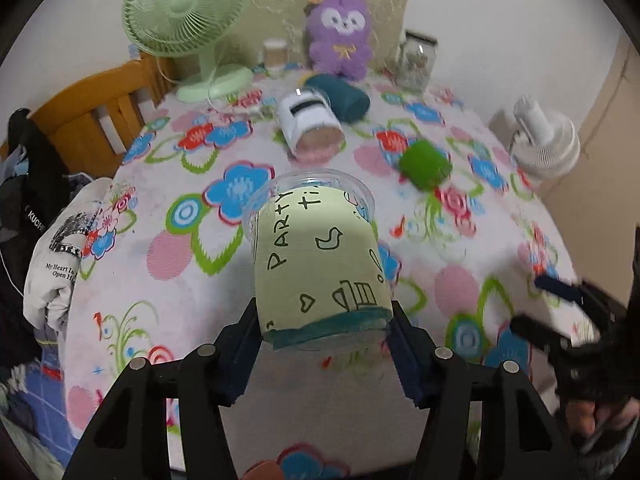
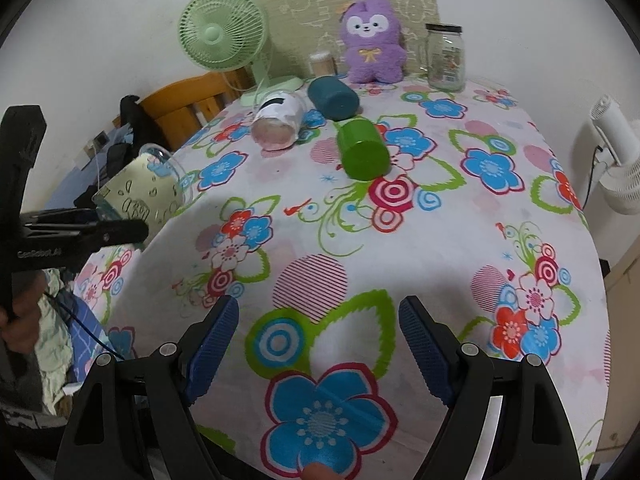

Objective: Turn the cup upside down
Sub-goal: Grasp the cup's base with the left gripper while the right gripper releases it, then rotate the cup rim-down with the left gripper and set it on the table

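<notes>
1. Left wrist view: the left gripper (image 1: 324, 336) is closed on a clear plastic cup (image 1: 316, 256) wrapped in a pale green paper sleeve with hand-drawn doodles and the word "PARTY". Its blue pads (image 1: 404, 356) press the cup's lower end from both sides. The cup is held in the air above the floral tablecloth (image 1: 180, 300), tilted so its open rim points away from the camera.

2. Further back in the same view lie three cups on their sides: a white-sleeved cup (image 1: 310, 122), a teal cup (image 1: 340, 96) and a green cup (image 1: 425, 166), blurred. Behind them stand a green fan (image 1: 188, 20), a purple plush toy (image 1: 340, 32) and a glass jar (image 1: 416, 60).

3. Right wrist view: the right gripper (image 2: 320, 344) hangs wide open and empty above the cloth. At far left, the held cup appears raised beside the table edge (image 2: 160, 236), rim uppermost and leaning.

4. Judged step: the cup is lifted and mid-turn, not yet inverted. The next move probably calls for rolling the left wrist until the rim faces down, then lowering it level onto the cloth before releasing.
</notes>
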Demonstrator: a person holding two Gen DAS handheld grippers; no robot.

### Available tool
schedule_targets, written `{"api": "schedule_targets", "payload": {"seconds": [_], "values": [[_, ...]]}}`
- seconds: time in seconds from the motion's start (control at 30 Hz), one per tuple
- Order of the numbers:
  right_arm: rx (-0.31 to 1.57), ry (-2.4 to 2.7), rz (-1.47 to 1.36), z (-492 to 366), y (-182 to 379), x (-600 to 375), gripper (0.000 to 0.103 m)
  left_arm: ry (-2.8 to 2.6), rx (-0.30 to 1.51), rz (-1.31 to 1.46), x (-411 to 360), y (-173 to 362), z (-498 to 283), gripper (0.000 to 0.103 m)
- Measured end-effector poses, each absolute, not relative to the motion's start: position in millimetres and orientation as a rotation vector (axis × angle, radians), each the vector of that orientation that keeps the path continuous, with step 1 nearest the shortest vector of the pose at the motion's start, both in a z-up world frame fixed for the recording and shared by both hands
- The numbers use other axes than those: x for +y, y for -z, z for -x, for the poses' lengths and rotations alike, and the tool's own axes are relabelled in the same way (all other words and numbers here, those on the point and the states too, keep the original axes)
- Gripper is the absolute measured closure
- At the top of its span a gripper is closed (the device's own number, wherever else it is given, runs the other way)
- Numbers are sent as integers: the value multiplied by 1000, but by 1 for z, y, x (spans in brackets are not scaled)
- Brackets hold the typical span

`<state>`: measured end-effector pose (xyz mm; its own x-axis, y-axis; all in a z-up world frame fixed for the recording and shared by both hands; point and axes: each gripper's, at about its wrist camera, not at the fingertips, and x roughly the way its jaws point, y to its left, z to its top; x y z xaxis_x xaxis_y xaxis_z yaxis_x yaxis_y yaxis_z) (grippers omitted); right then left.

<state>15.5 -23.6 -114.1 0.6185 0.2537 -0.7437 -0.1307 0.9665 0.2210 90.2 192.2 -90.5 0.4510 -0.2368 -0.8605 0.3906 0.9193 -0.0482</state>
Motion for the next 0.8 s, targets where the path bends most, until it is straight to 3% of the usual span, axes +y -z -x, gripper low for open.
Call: {"api": "schedule_targets", "payload": {"seconds": [0.53,0.73,0.8], "values": [[872,-266,-128,-14,114,-5,19,504,1488,-390,201,111,-100,41],[880,-264,-126,-14,115,-4,19,471,1473,-371,196,112,-119,40],[879,-264,-124,-14,115,-4,19,470,1450,-368,193,109,-121,30]]}}
